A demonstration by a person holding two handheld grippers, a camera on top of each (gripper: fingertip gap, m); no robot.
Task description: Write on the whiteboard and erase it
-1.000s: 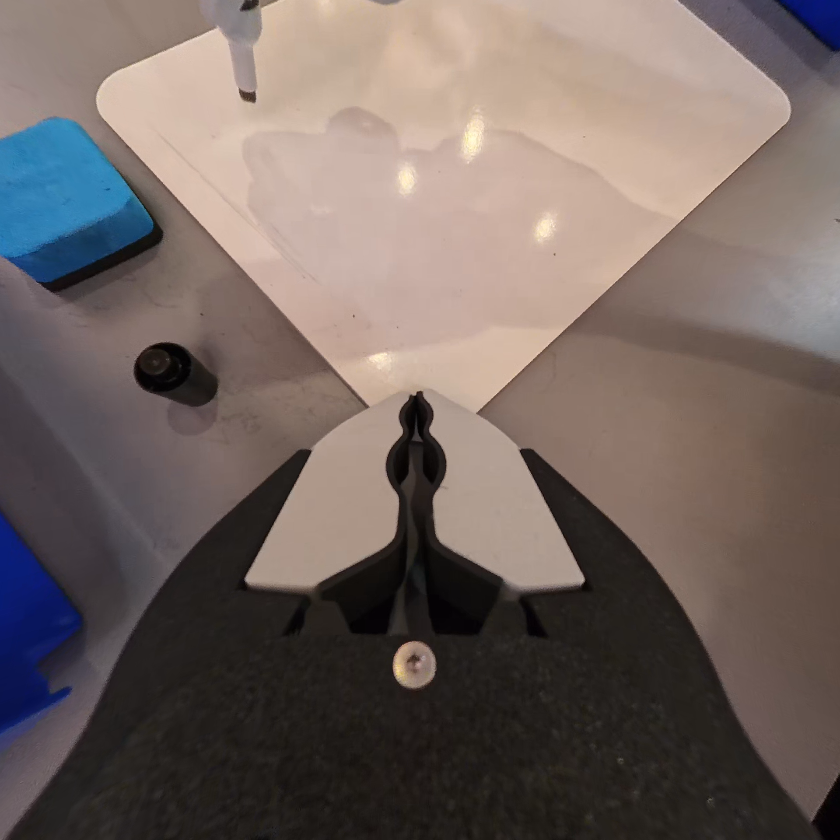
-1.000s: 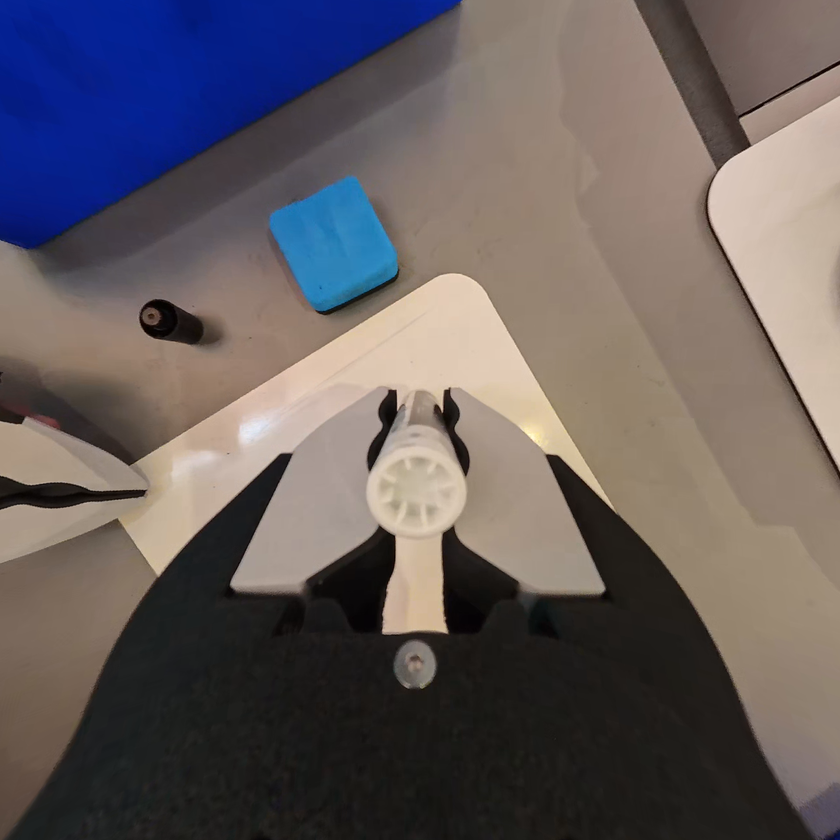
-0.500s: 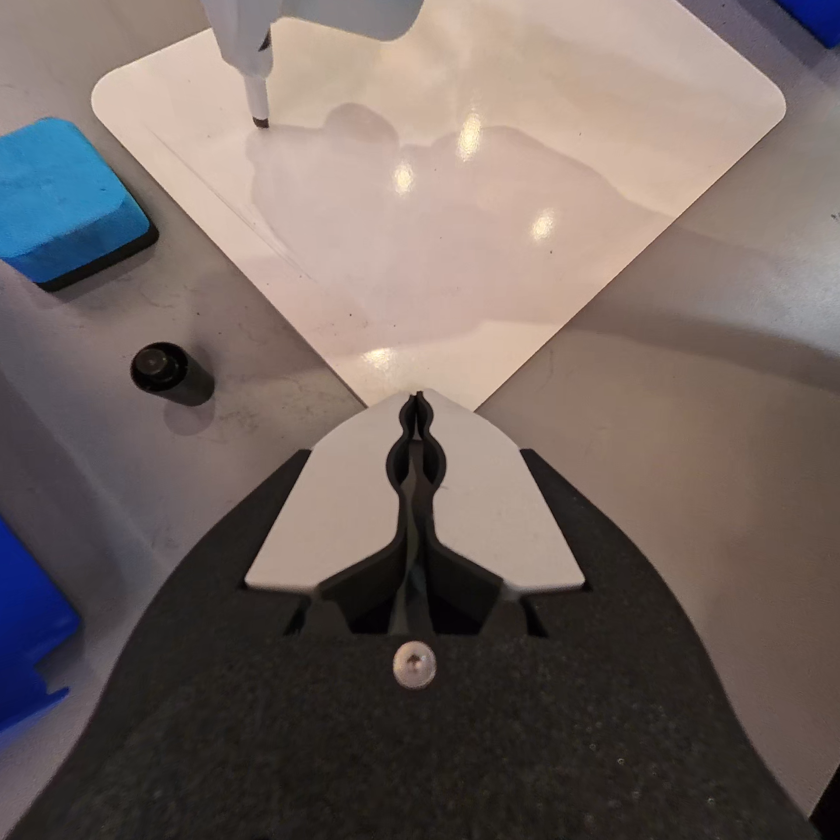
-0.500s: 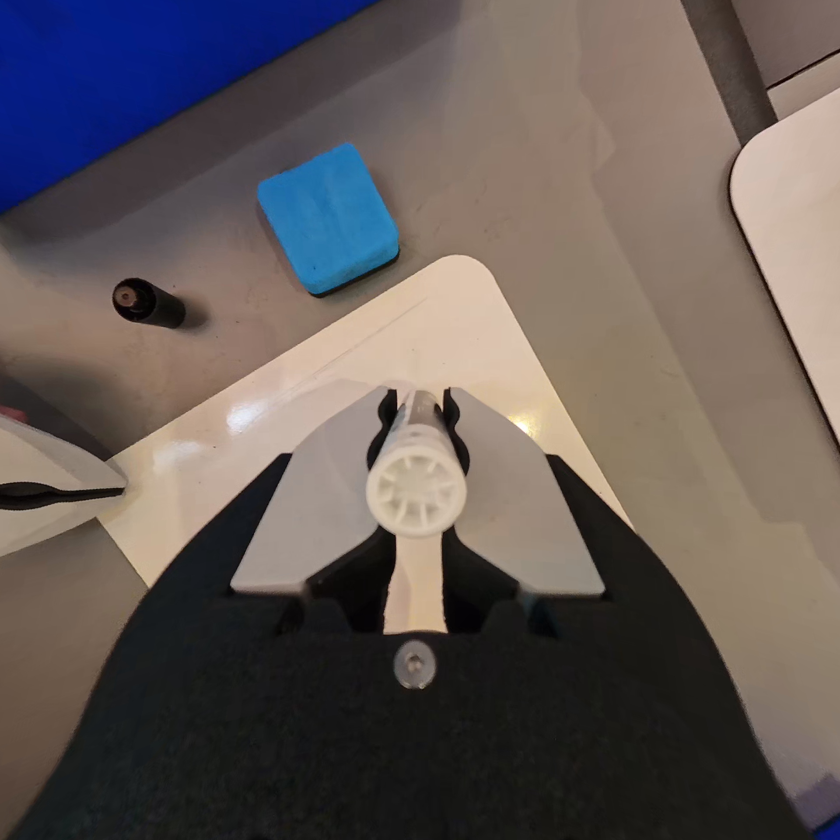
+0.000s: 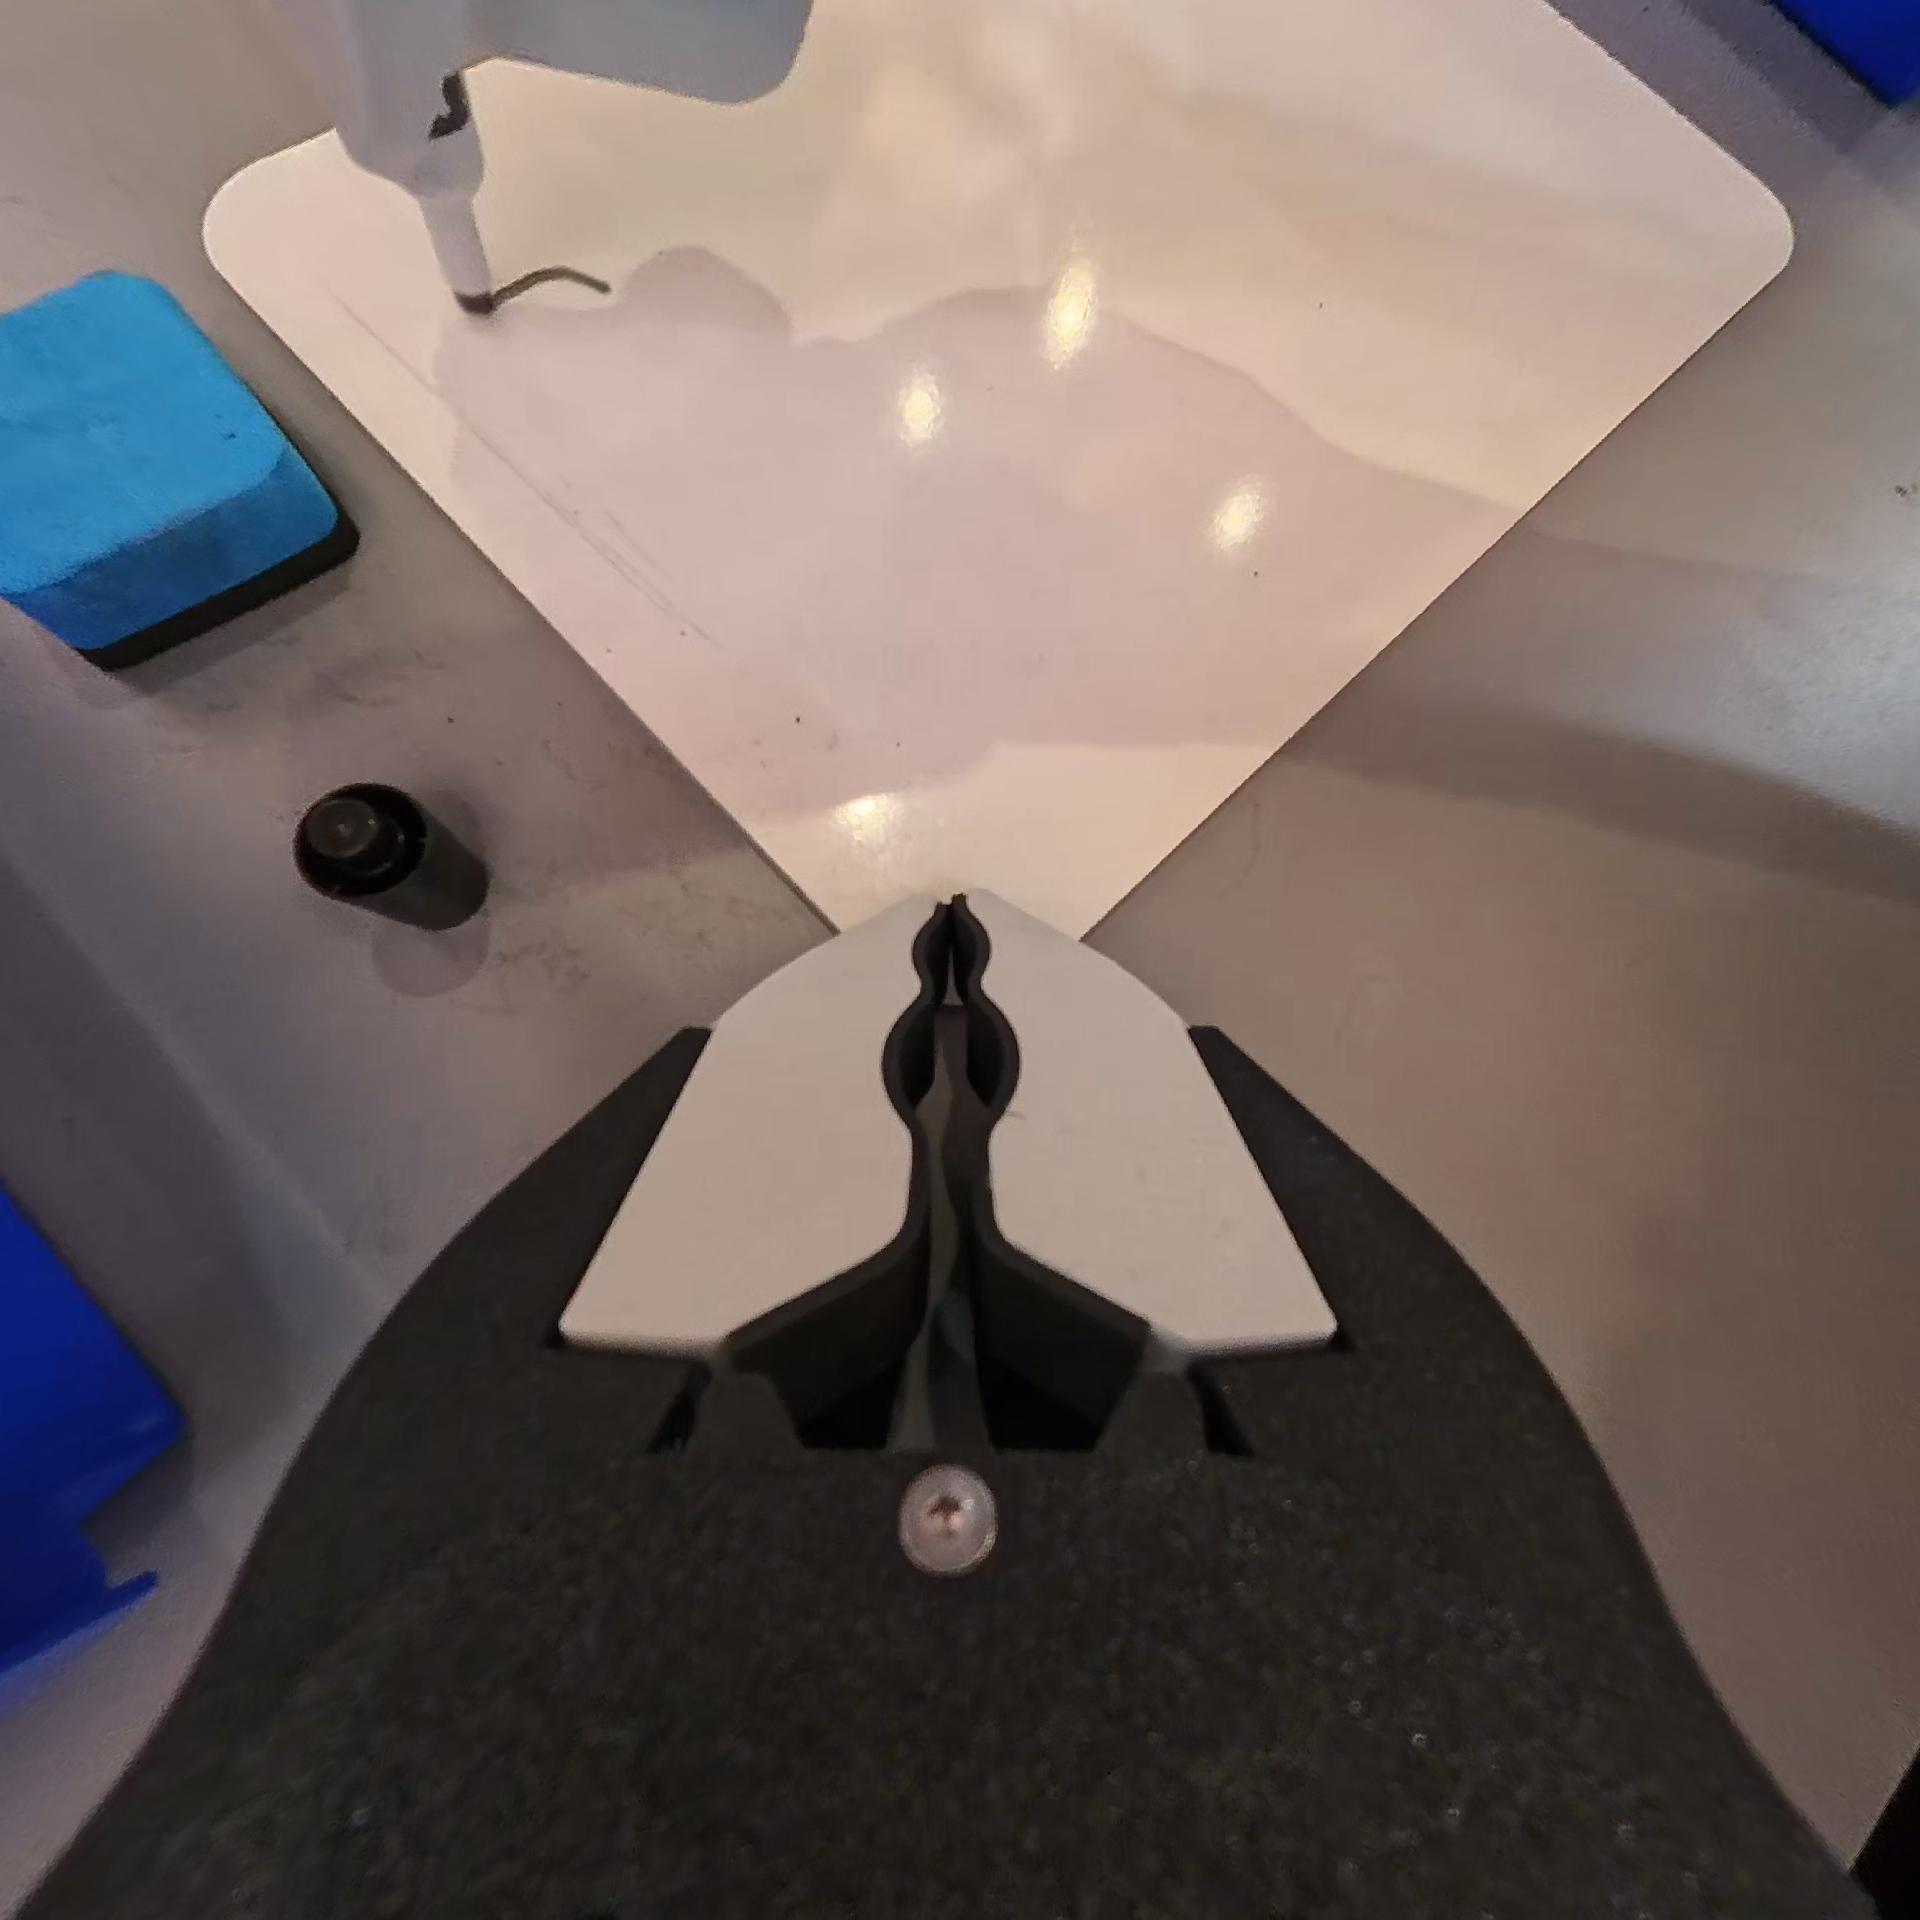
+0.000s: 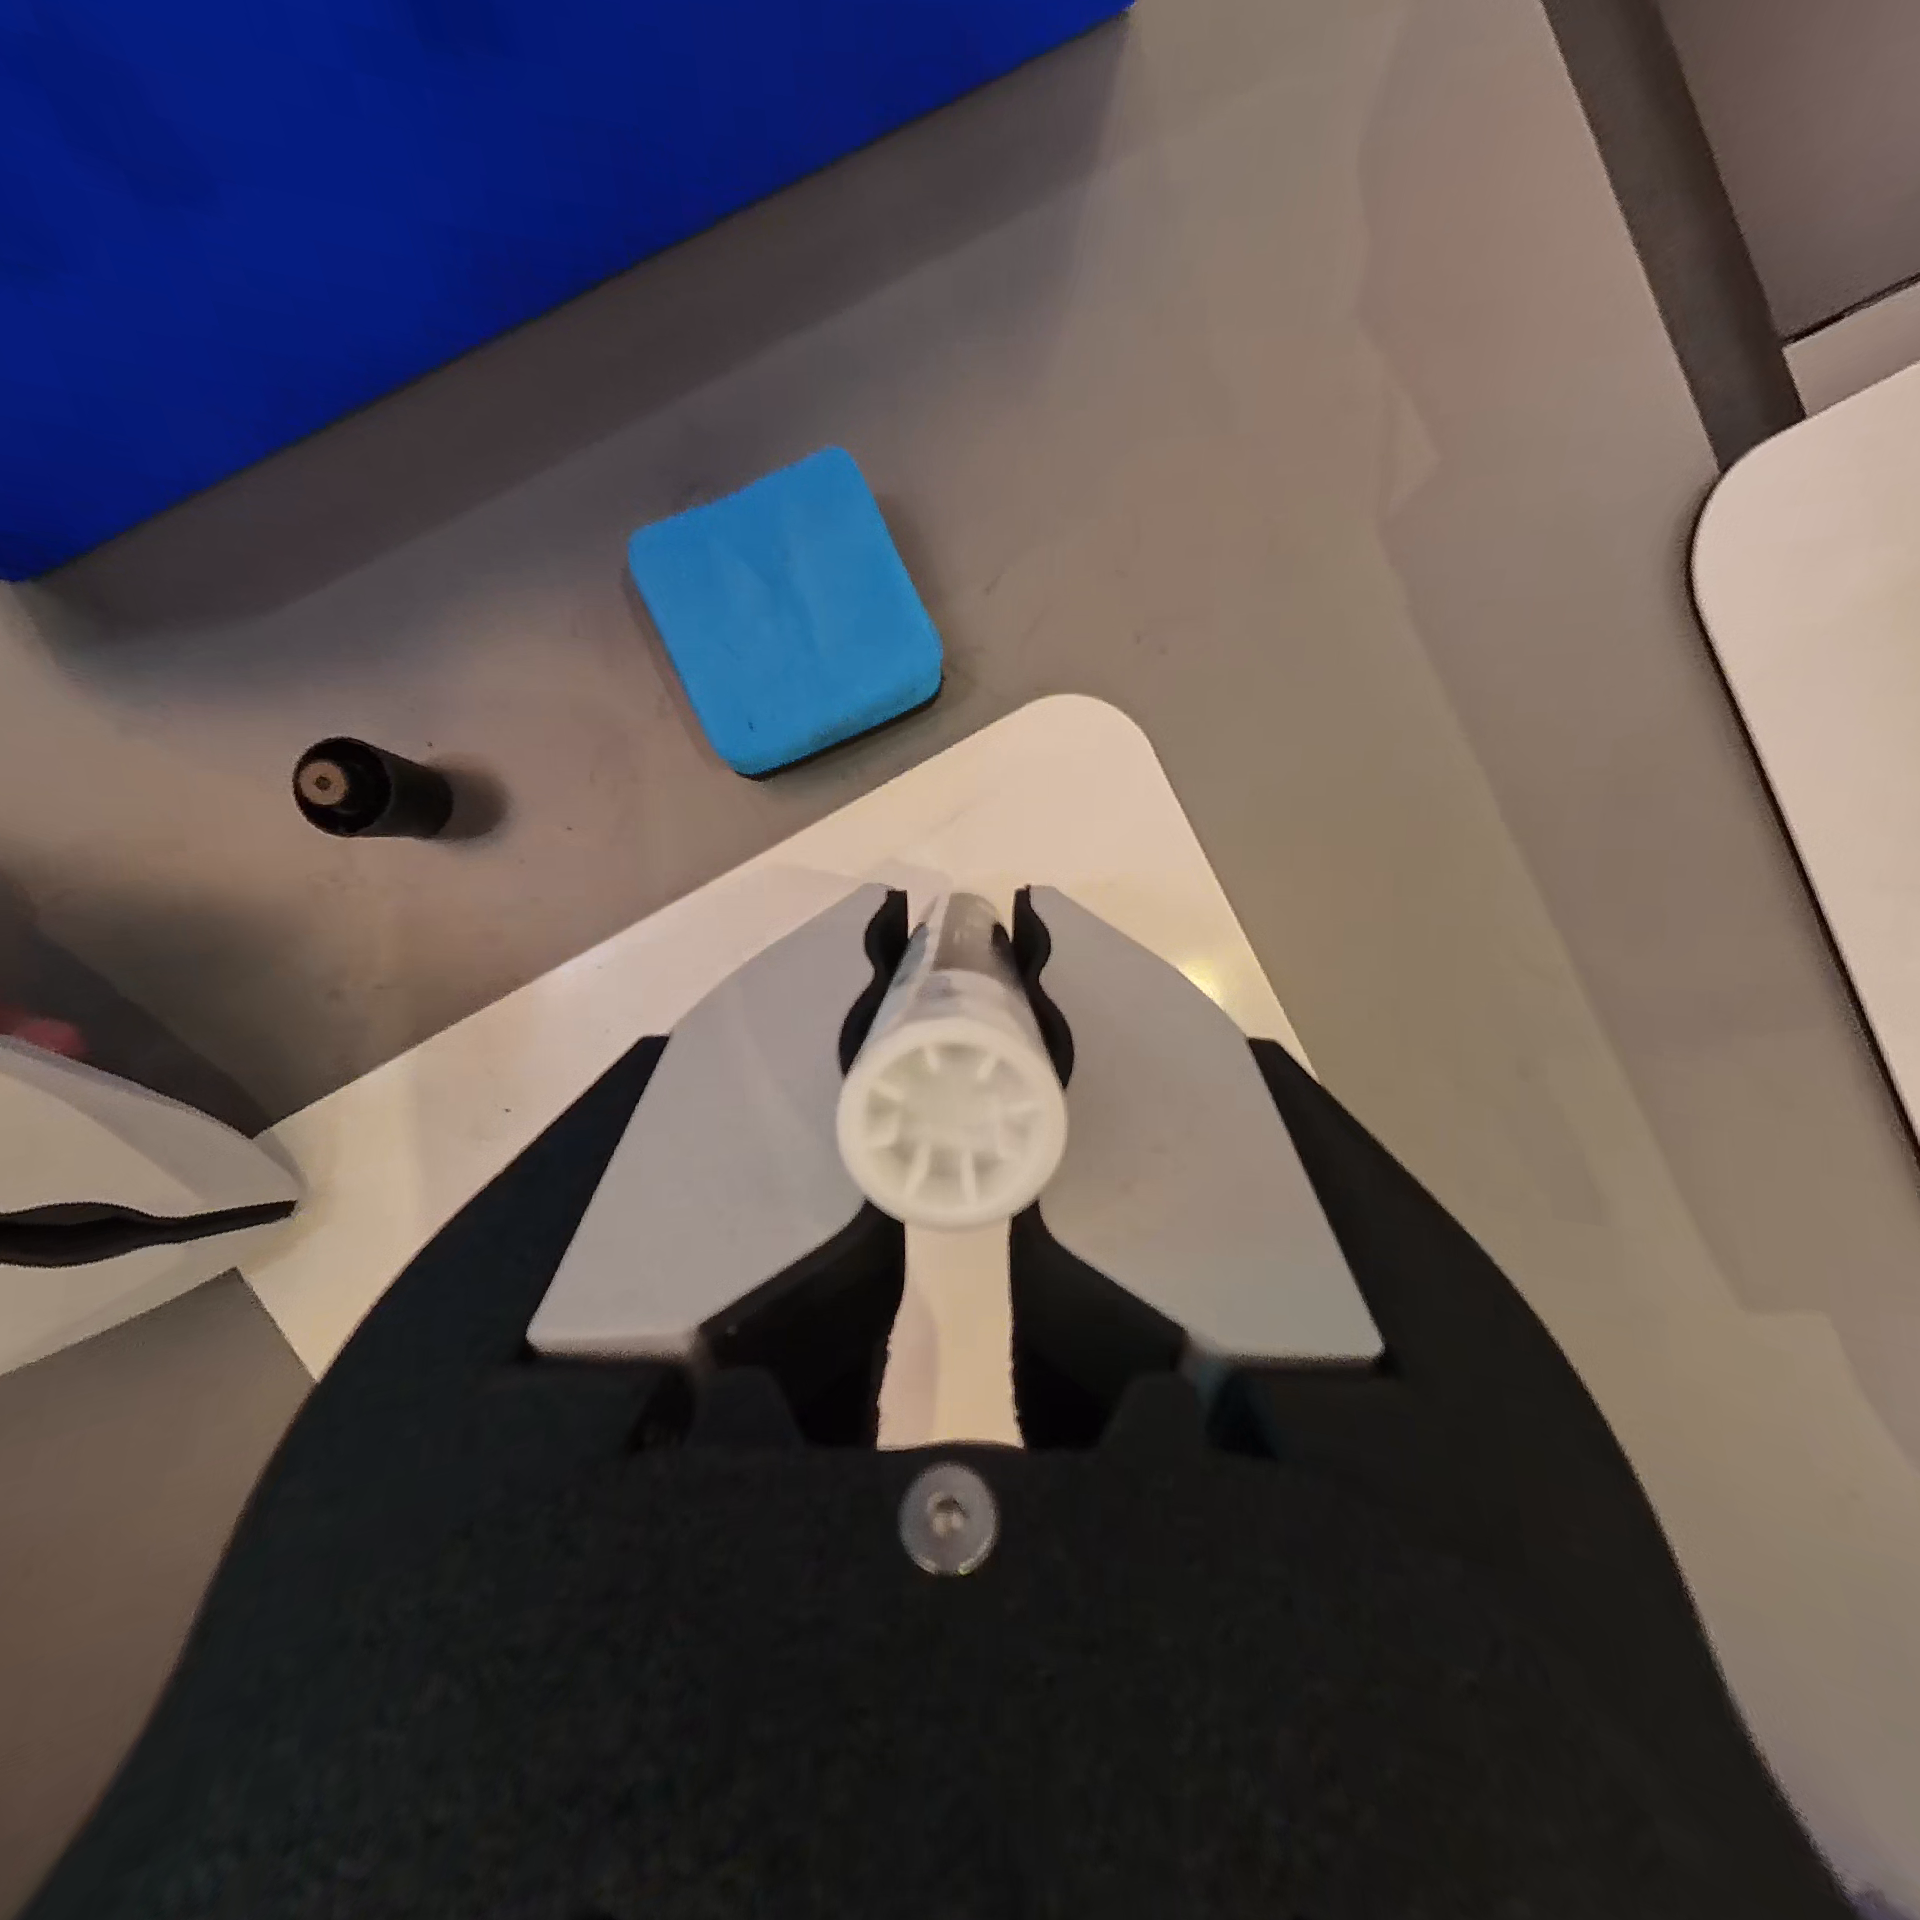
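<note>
Left wrist view: one whiteboard point(image 5: 1039, 468), one eraser point(image 5: 135, 457), one cap point(image 5: 390, 854).

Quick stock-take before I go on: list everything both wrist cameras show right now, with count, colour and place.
whiteboard: one, white, flat on the grey table, corner toward the left gripper.
marker: one, white barrel, dark tip on the whiteboard near its far-left corner.
ink stroke: one, dark, short, beside the marker tip.
eraser: one, blue with black base, on the table left of the whiteboard.
marker cap: one, black, lying on the table near the eraser.
second white board: one, partly visible at the right edge.
blue objects: at frame edges, unidentifiable.
table: one, grey.
left gripper: shut, empty.
right gripper: shut on the marker.
</note>
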